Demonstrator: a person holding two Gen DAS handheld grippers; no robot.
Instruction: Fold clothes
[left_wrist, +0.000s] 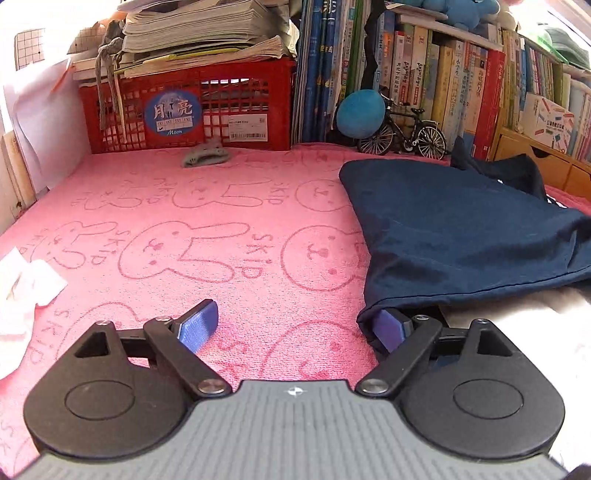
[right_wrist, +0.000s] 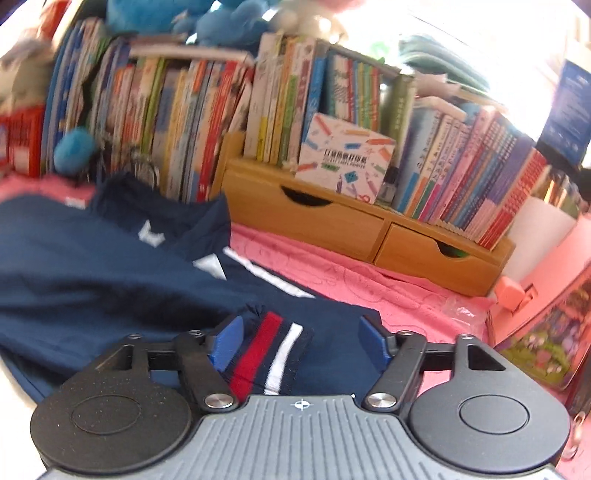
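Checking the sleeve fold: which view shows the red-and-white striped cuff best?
The right wrist view. The striped cuff lies between the right gripper's open fingers, close and unblocked. The left wrist view shows only plain navy cloth of the navy garment, no cuff.

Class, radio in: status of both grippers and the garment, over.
Left gripper open, one finger tucked under navy garment hem. Right gripper open, striped cuff loose between fingers. Nothing blocking.
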